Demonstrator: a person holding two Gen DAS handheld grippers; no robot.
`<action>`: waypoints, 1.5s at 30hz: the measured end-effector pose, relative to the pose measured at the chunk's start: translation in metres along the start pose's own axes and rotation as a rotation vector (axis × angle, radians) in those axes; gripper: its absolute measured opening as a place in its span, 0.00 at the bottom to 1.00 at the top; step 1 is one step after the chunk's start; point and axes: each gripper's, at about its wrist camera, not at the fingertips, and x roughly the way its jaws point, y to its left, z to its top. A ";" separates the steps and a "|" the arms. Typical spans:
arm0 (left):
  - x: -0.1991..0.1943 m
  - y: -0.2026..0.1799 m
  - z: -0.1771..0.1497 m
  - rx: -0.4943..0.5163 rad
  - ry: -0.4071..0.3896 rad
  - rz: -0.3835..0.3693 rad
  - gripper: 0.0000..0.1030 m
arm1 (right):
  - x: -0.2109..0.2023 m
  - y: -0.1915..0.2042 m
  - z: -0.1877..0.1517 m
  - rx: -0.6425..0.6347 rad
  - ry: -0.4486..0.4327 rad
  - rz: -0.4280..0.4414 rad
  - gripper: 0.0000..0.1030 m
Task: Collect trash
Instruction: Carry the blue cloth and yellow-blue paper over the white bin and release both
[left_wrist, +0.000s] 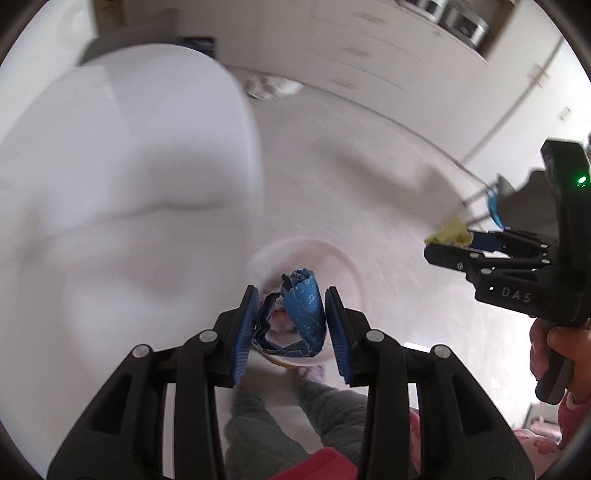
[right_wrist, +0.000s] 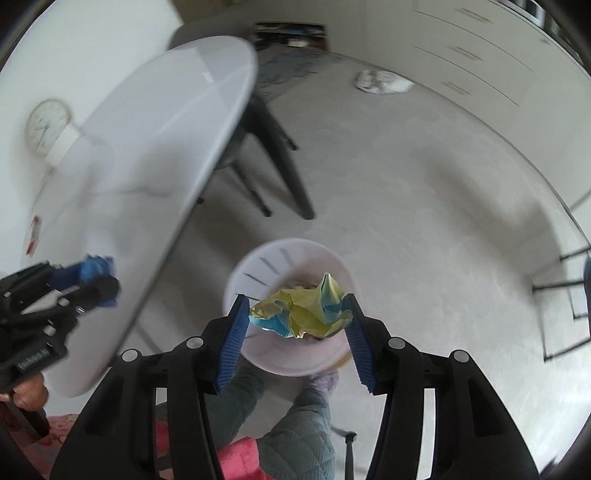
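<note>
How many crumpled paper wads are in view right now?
3: a blue wad in the left hand-held gripper, a yellow-blue wad in the right hand-held gripper, a whitish one on the floor by the cabinets. The bin may hide more.

The pale speckled floor (right_wrist: 424, 192) had a white bin (right_wrist: 295, 354) standing on it just beside the white round table (right_wrist: 147, 155), whose dark legs (right_wrist: 280, 162) stood beyond the bin, and a crumpled whitish heap (right_wrist: 382, 82) lay well past them near the cabinets.
</note>
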 end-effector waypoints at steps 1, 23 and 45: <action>0.011 -0.008 0.000 0.007 0.018 -0.014 0.35 | 0.000 -0.008 -0.003 0.007 0.004 -0.004 0.51; 0.194 -0.038 -0.024 -0.054 0.257 0.036 0.35 | 0.027 -0.040 -0.039 -0.059 0.117 0.002 0.51; 0.063 -0.047 -0.019 -0.087 0.051 0.031 0.92 | 0.034 -0.053 -0.013 -0.072 0.075 -0.013 0.53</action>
